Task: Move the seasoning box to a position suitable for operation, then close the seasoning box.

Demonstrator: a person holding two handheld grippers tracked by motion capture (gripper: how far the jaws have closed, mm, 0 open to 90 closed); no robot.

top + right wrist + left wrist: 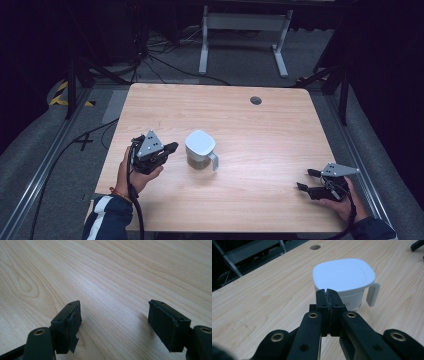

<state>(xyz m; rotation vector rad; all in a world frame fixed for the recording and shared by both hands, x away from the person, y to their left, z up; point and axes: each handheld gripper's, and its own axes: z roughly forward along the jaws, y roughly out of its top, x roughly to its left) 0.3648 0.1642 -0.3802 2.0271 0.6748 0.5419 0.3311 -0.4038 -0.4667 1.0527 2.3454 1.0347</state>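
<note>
A white lidded cup with a side handle stands upright near the middle of the wooden table. My left gripper is held just left of the cup, its jaws shut with nothing between them. In the left gripper view the cup sits right beyond the left gripper, its handle pointing right. My right gripper rests low near the table's front right edge, open and holding nothing. The right gripper view has the right gripper wide apart over bare wood.
A round cable hole sits at the table's far side. Beyond the table a white desk frame and cables lie on the grey floor. Metal rails run along both sides of the table.
</note>
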